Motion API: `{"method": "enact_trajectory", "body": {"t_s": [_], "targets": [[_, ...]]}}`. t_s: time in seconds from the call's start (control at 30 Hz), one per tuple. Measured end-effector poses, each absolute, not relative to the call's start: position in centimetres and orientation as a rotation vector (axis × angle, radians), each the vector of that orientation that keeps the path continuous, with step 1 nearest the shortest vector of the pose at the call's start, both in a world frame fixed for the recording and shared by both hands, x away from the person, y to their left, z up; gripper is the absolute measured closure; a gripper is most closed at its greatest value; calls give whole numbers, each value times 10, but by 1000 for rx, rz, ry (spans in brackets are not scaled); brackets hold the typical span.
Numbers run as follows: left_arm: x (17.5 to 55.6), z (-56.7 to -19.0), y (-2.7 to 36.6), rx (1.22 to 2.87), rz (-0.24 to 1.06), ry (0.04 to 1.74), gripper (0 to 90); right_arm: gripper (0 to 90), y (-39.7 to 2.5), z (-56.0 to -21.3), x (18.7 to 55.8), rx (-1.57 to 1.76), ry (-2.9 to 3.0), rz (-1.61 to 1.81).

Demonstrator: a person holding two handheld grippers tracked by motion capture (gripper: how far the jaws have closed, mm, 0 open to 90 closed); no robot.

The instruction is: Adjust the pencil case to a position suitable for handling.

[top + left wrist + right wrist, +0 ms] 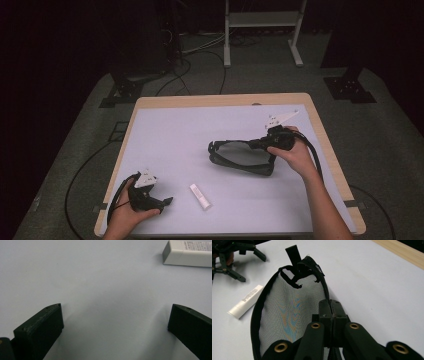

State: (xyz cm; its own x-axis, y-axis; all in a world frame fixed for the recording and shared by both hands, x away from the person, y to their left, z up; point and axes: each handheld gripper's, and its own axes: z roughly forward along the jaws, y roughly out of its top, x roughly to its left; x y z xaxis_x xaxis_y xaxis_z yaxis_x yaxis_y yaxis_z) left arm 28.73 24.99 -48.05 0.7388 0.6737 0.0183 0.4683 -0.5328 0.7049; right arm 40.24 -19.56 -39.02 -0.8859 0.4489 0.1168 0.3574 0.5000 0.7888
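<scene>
1. High view: a pale bench (165, 130) with a wooden edge stands on a grey floor, and a person's forearms come in from the bottom.
2. The right tool (264, 144) sits right of the bench's middle, held in the person's right hand (295, 155). Its jaws are pressed together on the rim of a black mesh pouch (240, 157).
3. The pouch lies on the bench just left of the right tool, stretching from that tool toward the bench's middle, its mouth gaping open.
4. Right gripper view: the right tool (331, 307) has both jaws closed tight on the zippered edge of the pouch (292, 310). The mesh panel spreads out to the left of the jaws, and a black strap tab stands up at the pouch's far end.
5. The left tool (167, 201) rests near the front left corner of the bench, in the person's left hand (130, 212), well apart from the pouch.
6. Left gripper view: the left tool (115, 322) has its jaws spread wide apart with bare bench between them.
7. A small white tube (200, 196) lies flat on the bench just right of the left tool, between the two tools and nearer the front edge. In the left gripper view, the tube (187, 253) lies beyond the right-hand jaw, not touching it.
</scene>
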Motion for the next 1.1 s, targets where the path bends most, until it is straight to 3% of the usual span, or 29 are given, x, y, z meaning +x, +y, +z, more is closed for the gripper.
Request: {"method": "enact_trajectory", "body": {"t_s": [1.1], "targets": [[287,-481,250,2232,376,857,0,881,-160,-403,395,524,2832,1364]]}}
